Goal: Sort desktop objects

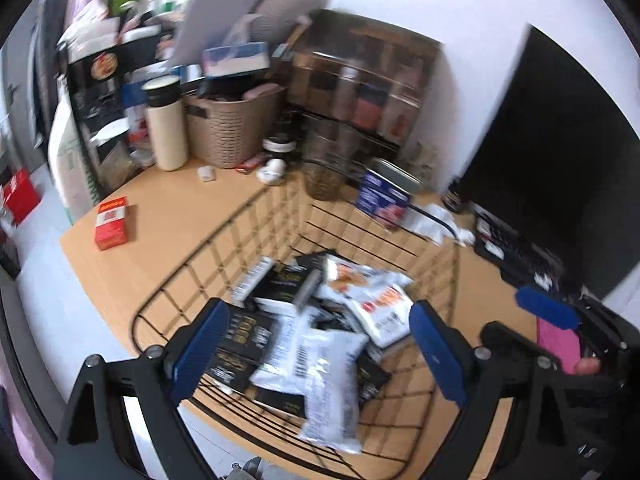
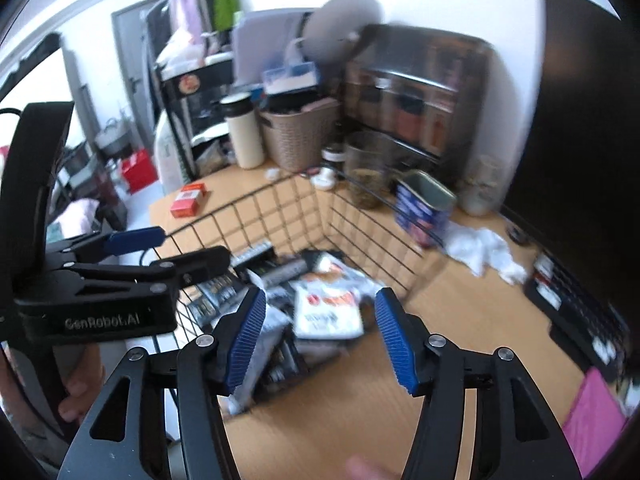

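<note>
Right gripper: jaws parted, nothing between them, poised over the near edge of the black wire basket. Left gripper: jaws wide, empty, above the same basket. Contents: snack packets heaped inside. Outstanding: 1 red box left of the basket, 1 blue tin behind it. Risk, as judged: cramped quarters around the basket could bring the 2 grippers into collision or snag a finger in the mesh.
</note>
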A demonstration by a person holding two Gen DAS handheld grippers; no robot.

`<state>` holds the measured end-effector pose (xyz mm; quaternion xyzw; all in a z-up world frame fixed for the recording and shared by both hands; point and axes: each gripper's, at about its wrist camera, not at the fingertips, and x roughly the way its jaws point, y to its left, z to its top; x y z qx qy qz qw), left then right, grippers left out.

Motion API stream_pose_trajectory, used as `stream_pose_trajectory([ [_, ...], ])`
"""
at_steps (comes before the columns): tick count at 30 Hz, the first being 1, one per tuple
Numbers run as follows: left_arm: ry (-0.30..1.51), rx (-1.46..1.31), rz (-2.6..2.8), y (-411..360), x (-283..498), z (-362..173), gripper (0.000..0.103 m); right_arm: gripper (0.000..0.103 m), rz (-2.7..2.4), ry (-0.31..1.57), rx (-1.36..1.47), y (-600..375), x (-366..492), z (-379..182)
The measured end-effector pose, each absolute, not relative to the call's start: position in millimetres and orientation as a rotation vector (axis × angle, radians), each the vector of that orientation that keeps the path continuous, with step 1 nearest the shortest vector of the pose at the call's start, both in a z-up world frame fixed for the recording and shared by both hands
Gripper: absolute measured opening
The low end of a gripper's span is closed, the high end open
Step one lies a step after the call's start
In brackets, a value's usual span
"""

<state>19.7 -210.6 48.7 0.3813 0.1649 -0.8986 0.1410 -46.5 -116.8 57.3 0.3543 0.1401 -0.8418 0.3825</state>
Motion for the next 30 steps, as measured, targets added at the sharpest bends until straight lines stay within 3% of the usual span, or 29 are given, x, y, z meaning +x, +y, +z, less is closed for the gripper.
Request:
stream_pose_trajectory([
  [5,0.433,1.228,-2.724,-155,16,45,0.092,0.063,-2.389,0.378,0.994,-56,-28,60],
  [9,0.359,1.305,-2.785,-111,23,42,0.092,0.073,-2.458,0.282,1.042,-5,-4,58],
  [14,0.231,1.372,-2.826,-64,31,37,0.092,0.078,-2.541,0.182,1.059,45,25,51],
  [30,0.094,1.411,-2.769,-46,14,16,0.092,0.08,-2.552,0.097,1.136,80,13,19],
])
